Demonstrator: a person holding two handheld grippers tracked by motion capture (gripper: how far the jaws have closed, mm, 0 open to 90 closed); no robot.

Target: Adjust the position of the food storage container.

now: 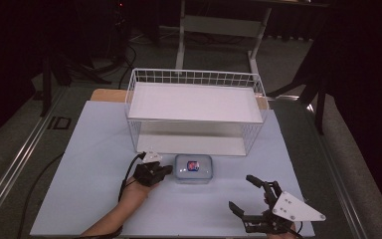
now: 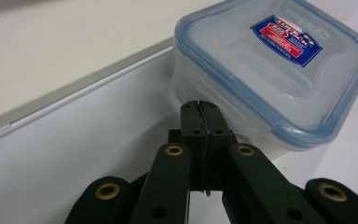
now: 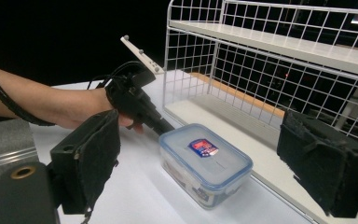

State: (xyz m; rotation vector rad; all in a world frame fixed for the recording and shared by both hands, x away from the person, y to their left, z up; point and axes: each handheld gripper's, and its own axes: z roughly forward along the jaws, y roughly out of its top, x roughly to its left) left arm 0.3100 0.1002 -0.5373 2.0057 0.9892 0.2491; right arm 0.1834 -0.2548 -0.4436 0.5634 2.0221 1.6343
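1. The jaws of the left gripper are pressed fully together with nothing between them; their joined tips are set against the left side wall of the clear plastic box, just under the blue rim of its lid.
2. The left gripper is seen in the high view lying low over the table, pointed to the right at the box. It is carried by the left hand, with the forearm stretched in from the near edge at a slant and a black cable trailing back along the wrist.
3. The jaws of the right gripper are spread wide and nothing is held by them. In the right gripper view the two padded jaws are seen far apart, with the box framed well beyond them, untouched.
4. The right gripper is held at the near right of the table, well apart from the box, its jaws angled far and leftward and its grey plate uppermost.
5. The box is placed on the pale blue table top, lid shut, with a red and blue label on top. It is positioned just in front of the white wire shelf rack, near the rack's lower shelf.
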